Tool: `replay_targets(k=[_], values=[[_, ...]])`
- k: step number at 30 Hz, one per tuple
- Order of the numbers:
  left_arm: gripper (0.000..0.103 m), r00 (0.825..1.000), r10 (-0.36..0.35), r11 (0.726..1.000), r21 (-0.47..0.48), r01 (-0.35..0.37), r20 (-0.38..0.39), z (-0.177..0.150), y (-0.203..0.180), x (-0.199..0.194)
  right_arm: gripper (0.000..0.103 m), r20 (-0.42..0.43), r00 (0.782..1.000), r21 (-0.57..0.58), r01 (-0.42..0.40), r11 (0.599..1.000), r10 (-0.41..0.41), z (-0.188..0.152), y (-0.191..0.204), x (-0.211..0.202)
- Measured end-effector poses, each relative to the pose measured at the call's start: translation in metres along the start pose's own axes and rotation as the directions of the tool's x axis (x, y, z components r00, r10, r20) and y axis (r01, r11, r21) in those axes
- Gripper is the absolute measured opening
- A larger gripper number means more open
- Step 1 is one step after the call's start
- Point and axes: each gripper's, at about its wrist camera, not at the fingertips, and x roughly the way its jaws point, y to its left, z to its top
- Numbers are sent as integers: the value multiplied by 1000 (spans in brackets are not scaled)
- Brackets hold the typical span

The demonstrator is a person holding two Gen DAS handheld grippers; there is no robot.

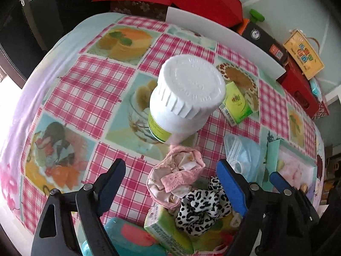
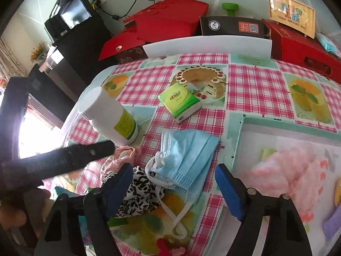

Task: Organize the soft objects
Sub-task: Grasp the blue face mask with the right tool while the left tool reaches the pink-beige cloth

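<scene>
My left gripper (image 1: 172,185) stands open, pointing steeply down, with a crumpled pink lace cloth (image 1: 177,175) and a leopard-print cloth (image 1: 200,204) lying between its blue pads, neither pressed. My right gripper (image 2: 174,189) is also open, straddling the near end of a blue face mask (image 2: 187,153). The leopard-print cloth (image 2: 138,194) lies against its left pad. The pink cloth (image 2: 121,155) sits just beyond, under a black finger (image 2: 85,153) of the left gripper. At the right, a mint box (image 2: 240,140) holds a fluffy pink item (image 2: 287,170).
A white bottle (image 1: 185,98) stands just beyond the pink cloth. A green tissue pack (image 2: 180,102) lies farther back, and another tissue pack (image 1: 166,232) and a teal packet (image 1: 127,239) lie near me. Red boxes (image 2: 298,47) and a white board (image 2: 206,44) line the table's far edge.
</scene>
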Motion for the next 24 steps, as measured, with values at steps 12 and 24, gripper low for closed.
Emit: replay_targets(k=[12, 24], values=[[58, 999, 29, 999, 27, -28, -29, 4, -4, 10, 68, -55, 998, 17, 42, 999, -41, 9, -3, 24], [52, 993, 85, 993, 84, -79, -81, 3, -21, 27, 54, -97, 992, -14, 84, 996, -85, 6, 0, 35]])
